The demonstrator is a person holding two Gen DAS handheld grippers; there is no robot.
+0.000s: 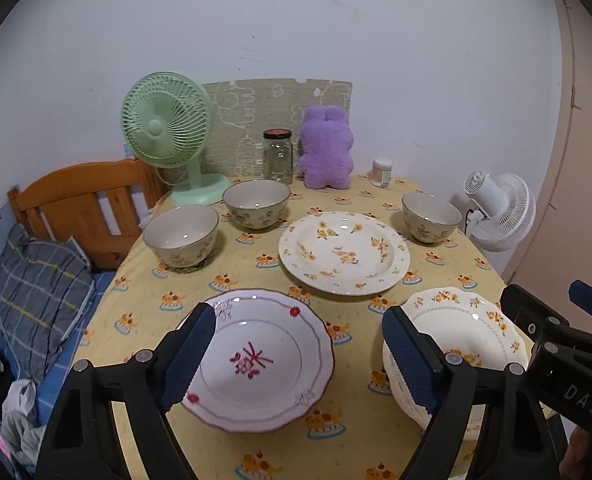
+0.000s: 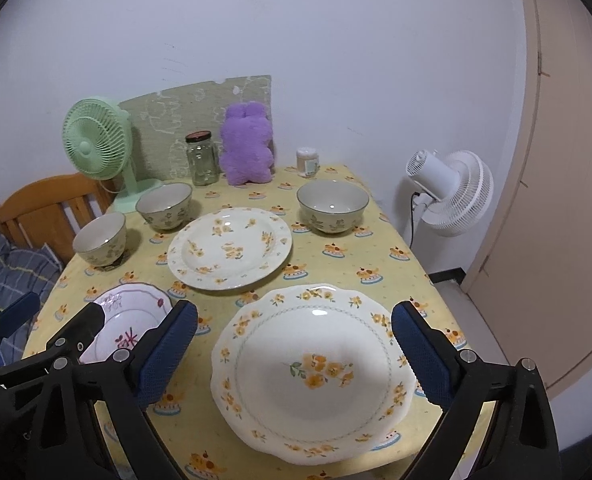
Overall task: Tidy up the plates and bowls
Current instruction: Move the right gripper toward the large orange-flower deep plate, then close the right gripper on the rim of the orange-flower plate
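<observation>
room: white wall and a door are closing in the right side.
table: yellow cloth is lying flat under three plates and three bowls.
yellow-flower plate: sitting nearest, likely stiff, slick, breakable; rim is offering the hold.
red-trim plate: sitting just left.
right gripper: hovering, jaws gaping, empty.
left gripper: likewise gaping.

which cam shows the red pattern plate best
The left wrist view: the red-trimmed plate lies almost whole between the open left gripper fingers, its red centre motif clear. In the right wrist view that plate sits at the left edge, largely hidden behind gripper parts.
</observation>
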